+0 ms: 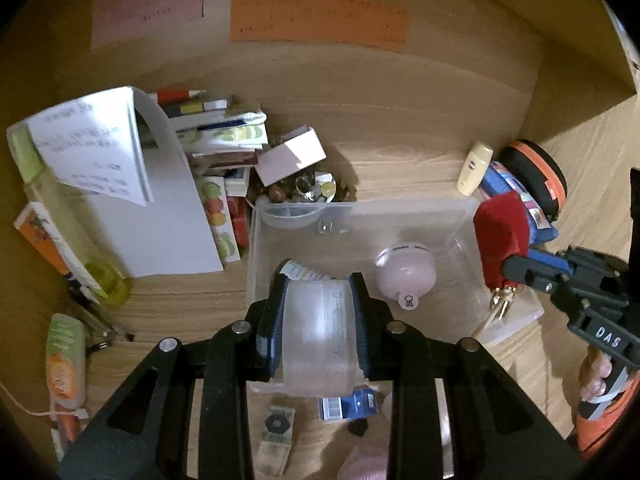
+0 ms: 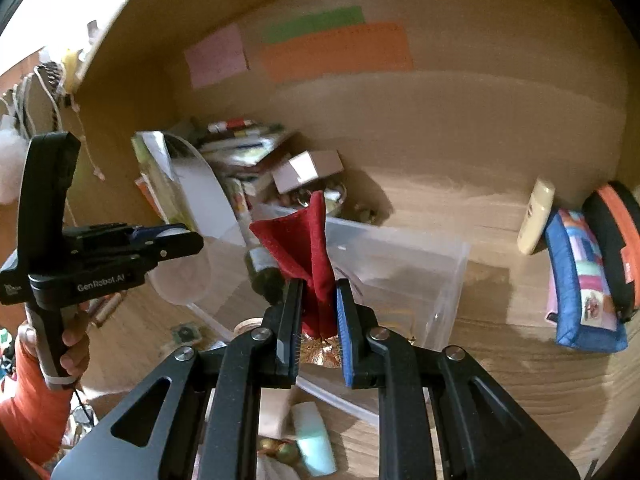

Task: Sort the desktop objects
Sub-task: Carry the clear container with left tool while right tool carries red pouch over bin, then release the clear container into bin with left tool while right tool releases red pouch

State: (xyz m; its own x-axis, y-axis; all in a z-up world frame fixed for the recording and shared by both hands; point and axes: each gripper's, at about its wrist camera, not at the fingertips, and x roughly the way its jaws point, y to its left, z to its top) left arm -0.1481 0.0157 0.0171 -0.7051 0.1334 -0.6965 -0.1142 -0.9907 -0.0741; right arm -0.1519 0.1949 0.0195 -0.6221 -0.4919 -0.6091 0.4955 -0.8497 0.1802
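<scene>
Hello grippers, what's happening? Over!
Left gripper shut on tape roll above clear bin. Right gripper shut on red pouch. Nothing blocking.

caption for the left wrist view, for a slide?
Left gripper holds a tape roll above the clear bin; right gripper holds a red pouch.

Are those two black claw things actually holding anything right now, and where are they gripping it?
Yes. The left gripper pinches a roll of clear tape across its flat sides. The right gripper clamps a red cloth pouch near its lower end.
</scene>
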